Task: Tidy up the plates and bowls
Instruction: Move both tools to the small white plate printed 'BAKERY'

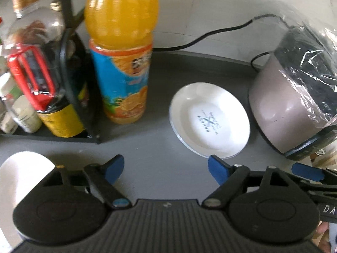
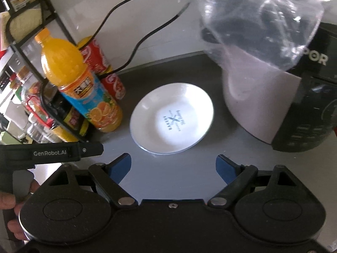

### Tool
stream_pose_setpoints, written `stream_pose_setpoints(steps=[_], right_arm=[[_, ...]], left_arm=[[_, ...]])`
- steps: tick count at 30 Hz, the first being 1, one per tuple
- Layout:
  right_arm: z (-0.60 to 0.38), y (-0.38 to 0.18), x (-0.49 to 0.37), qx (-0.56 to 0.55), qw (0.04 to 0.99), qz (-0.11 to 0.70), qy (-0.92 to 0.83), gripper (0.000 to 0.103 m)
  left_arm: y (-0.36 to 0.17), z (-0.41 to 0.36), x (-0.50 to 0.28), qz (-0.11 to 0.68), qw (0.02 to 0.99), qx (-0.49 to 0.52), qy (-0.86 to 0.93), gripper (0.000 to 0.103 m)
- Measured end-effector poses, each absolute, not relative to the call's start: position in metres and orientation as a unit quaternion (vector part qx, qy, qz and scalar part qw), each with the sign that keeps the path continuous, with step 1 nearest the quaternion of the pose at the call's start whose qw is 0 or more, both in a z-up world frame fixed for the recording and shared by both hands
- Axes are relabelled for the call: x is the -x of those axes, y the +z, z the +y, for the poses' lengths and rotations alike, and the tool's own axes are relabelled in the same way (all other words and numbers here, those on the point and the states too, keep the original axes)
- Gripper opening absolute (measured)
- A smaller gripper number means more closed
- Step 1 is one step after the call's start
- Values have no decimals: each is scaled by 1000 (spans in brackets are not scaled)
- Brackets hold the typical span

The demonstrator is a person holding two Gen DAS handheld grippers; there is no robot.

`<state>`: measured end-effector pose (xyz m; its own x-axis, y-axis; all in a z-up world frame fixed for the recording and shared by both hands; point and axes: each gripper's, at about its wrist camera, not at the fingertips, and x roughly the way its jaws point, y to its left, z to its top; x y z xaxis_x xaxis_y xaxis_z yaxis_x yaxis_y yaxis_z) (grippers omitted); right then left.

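Nearest to me, my left gripper (image 1: 165, 168) hangs over the grey bench (image 1: 147, 147) with its blue-padded jaws spread wide and nothing between them. My right gripper (image 2: 173, 168) is the same: jaws apart, empty, only bare bench under the gap. At the lower left of the left wrist view a white rounded dish (image 1: 25, 172) sits partly hidden behind the gripper body; I cannot tell whether it is a bowl or a plate.

Just past both sets of fingertips lies the white shallow ceramic plate with dark printed lettering in its well (image 2: 171, 118), flat on the bench and untouched by either gripper. It seems to rest on a second plate, since a doubled rim shows at its near edge.

To its left stands the orange juice bottle with a blue label (image 1: 121, 48), beside a black wire rack (image 1: 69, 63) crowded with bottles. To the plate's right sits a pale rounded appliance under a clear plastic bag (image 2: 259, 59). Black cables (image 2: 126, 48) run along the white wall behind.
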<state>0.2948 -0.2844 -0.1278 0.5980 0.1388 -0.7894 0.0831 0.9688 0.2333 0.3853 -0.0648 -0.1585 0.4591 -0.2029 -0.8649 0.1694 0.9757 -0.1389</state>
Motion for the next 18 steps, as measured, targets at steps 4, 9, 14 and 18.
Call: stream_pose_setpoints(steps=[4,9,14,18], right_arm=[[-291,-127,-291,-124,892,435,-3,81],[-297,-130,-292,-118,891,439,-15,72],[-305,-137,-294,-124,885,448,-24,64],[-307,-142,-297,-120,881,457,-29,60]], left_arm=[[-169,-73,-394,514,849,25,-117,70],[-182,-83,-403,516,845,36,-131,55],[-195,-96,-412,518,844,45,-135,45],[-207,-103,-419,523,842,47,-126,40]])
